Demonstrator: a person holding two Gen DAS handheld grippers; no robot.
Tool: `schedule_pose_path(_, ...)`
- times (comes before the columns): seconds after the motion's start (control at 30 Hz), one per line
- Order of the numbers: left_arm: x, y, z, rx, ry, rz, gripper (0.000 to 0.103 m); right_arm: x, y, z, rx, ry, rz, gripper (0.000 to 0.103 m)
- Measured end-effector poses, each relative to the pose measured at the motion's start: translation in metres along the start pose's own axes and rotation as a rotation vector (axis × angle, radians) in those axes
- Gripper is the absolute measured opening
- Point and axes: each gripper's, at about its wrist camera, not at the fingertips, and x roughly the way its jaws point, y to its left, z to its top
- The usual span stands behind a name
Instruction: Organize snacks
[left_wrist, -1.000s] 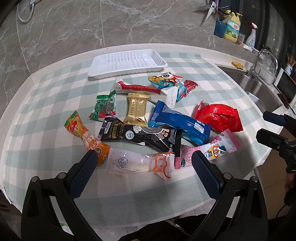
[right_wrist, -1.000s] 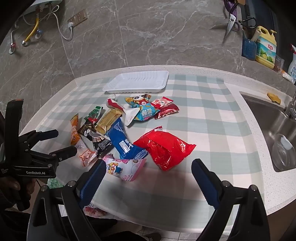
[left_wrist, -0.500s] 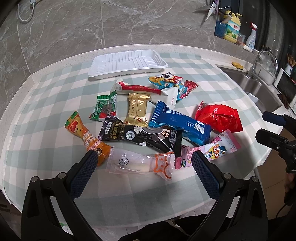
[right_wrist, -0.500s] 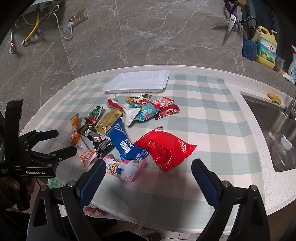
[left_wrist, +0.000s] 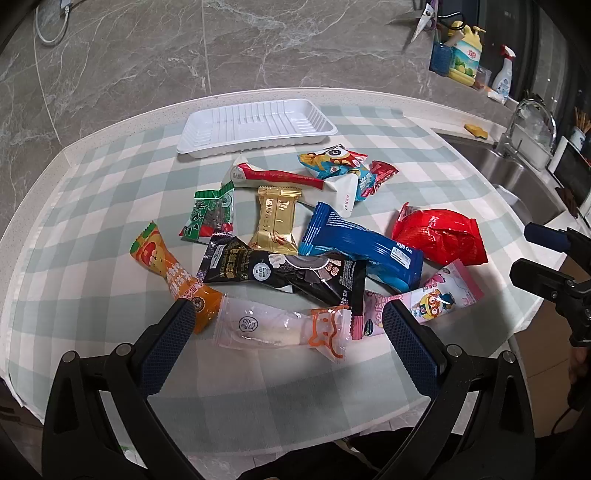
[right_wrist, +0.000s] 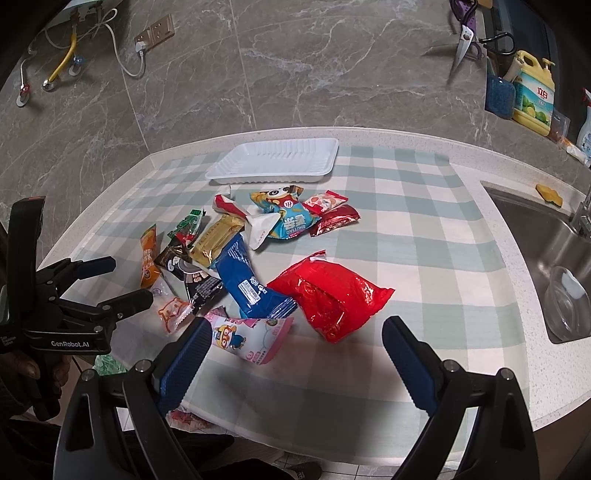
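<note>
Both tools wide, holding nothing: left tool (left_wrist: 284, 325) over clear packet (left_wrist: 280, 325), right tool (right_wrist: 295, 332) above counter (right_wrist: 424, 258). Snack pile (left_wrist: 295, 236) near white tray (left_wrist: 255, 123).

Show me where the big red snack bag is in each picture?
Left wrist view: the red snack bag lies at the right of the pile, beside the blue packet.
Right wrist view: the bag lies centre, just ahead.
Shared landmark: the white tray behind the pile.
</note>
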Motion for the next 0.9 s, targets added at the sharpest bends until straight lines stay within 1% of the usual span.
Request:
schedule_pose_path(0.23,0.001,0.002,0.002,-0.002,0.002,0.003,0.102,0.002,0.000,-0.001,0.001,0.005,0.001,0.095)
schedule_pose_path(0.43,0.006,0.003,0.007,-0.017,0.025,0.006,0.102,0.003,-0.001,0.000,0.002,0.006,0.000,0.095)
schedule_pose_path(0.5,0.007,0.002,0.008,-0.015,0.040,0.014,0.102,0.003,-0.001,0.000,0.002,0.007,0.001,0.095)
schedule_pose_path(0.57,0.008,0.001,0.008,-0.004,0.056,0.040,0.102,0.004,-0.001,-0.001,0.003,0.008,0.001,0.095)
schedule_pose_path(0.67,0.009,0.004,0.009,-0.007,0.040,0.060,0.102,0.006,-0.002,0.000,0.003,0.011,0.004,0.095)
schedule_pose_path(0.7,0.008,0.005,0.010,-0.004,0.023,0.076,0.102,0.007,-0.002,0.000,0.002,0.011,0.004,0.095)
schedule_pose_path(0.73,0.009,0.007,0.011,-0.004,0.029,0.085,0.102,0.008,-0.003,0.000,0.000,0.015,0.006,0.095)
schedule_pose_path(0.9,0.013,0.019,0.016,-0.048,-0.002,0.097,0.102,0.014,-0.003,0.003,-0.009,0.028,0.005,0.095)
